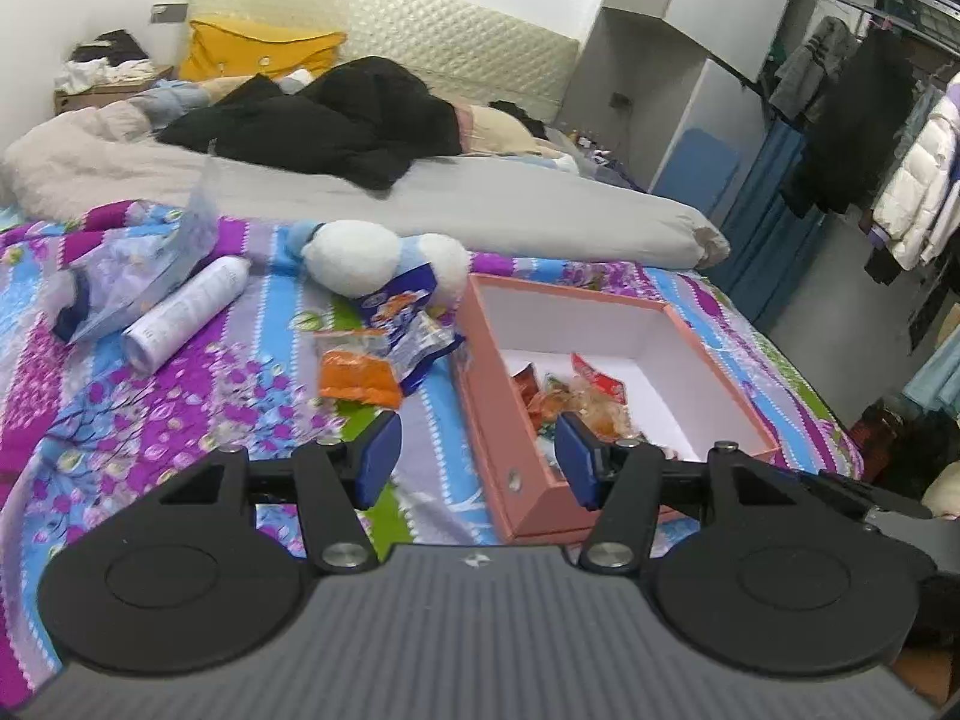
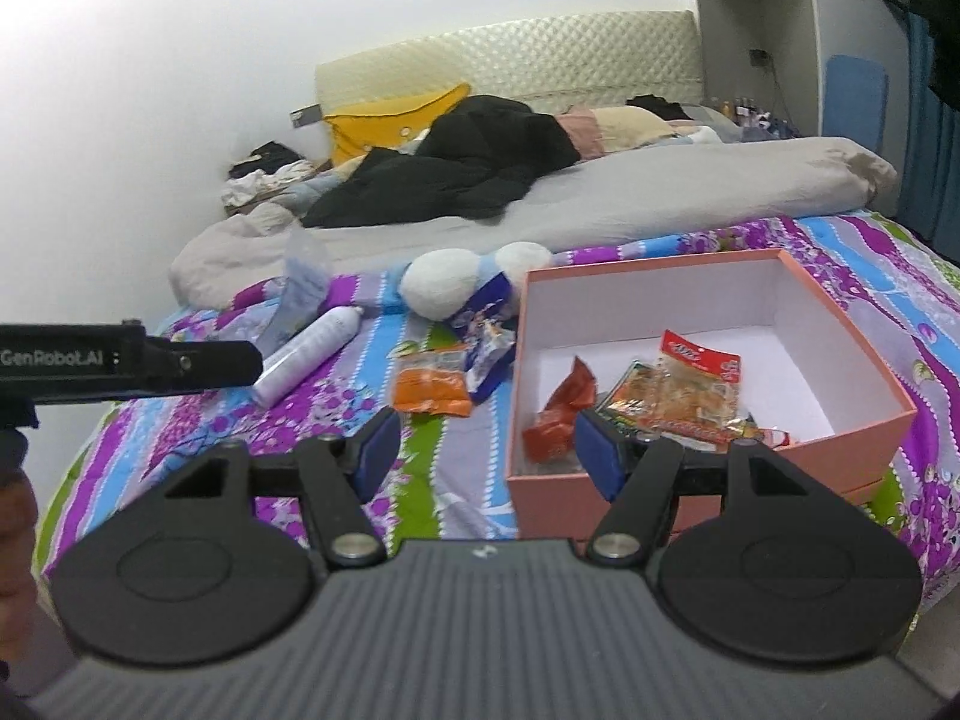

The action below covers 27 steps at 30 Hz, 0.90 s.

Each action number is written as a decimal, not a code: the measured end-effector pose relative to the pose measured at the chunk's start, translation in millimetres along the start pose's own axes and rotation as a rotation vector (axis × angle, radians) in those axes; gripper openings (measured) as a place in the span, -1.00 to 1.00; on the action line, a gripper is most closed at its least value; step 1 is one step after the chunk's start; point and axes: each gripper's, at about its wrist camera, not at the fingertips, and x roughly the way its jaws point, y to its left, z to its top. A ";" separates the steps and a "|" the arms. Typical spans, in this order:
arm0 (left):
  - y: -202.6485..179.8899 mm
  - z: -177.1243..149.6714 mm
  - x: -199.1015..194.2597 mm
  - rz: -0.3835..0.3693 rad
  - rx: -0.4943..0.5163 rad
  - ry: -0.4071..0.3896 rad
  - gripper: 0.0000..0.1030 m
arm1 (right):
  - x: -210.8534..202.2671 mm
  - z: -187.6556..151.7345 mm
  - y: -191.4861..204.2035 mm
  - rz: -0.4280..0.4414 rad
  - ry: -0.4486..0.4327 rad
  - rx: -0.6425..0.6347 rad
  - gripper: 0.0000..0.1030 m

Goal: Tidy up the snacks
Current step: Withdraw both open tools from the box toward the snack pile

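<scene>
Snack packets are split between two places. Several crinkled foil and clear plastic packets (image 2: 660, 396) already lie in the near corner of the open pink cardboard box with a white lining (image 2: 840, 324), at centre right of the right wrist view. Two more wait outside it on the flowered purple, blue and green bedspread (image 1: 180, 408): a flat orange plastic packet (image 1: 359, 377) and a blue and white foil pouch (image 1: 403, 324), touching each other just left of the box wall at frame centre.

The box stands lidless and close to the loose pair, probably so each transfer is short. Its contents are heaped rather than ordered, so the job looks partly done.

The orange packet lies flat, its long axis roughly across the frame. The blue pouch rests tilted against the white and blue plush toy (image 1: 360, 258), its long axis running from upper left to lower right. The tall clear packet in the box points its red header toward the top of the frame.

The left gripper (image 1: 477, 459) and the right gripper (image 2: 489, 450) both hover with jaws spread, nothing between the blue pads. A white cylindrical spray can (image 1: 186, 312) lies at centre left.
</scene>
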 end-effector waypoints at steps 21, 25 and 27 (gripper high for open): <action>52.9 -10.9 15.3 0.058 -0.086 0.051 0.21 | 28.0 -13.5 32.3 0.047 0.039 -0.025 0.29; 62.6 -5.3 29.7 0.072 -0.100 0.062 0.21 | 43.2 -12.9 35.5 0.059 0.056 -0.030 0.29; 68.4 -2.9 38.3 0.074 -0.113 0.068 0.21 | 51.7 -12.3 38.0 0.066 0.063 -0.043 0.29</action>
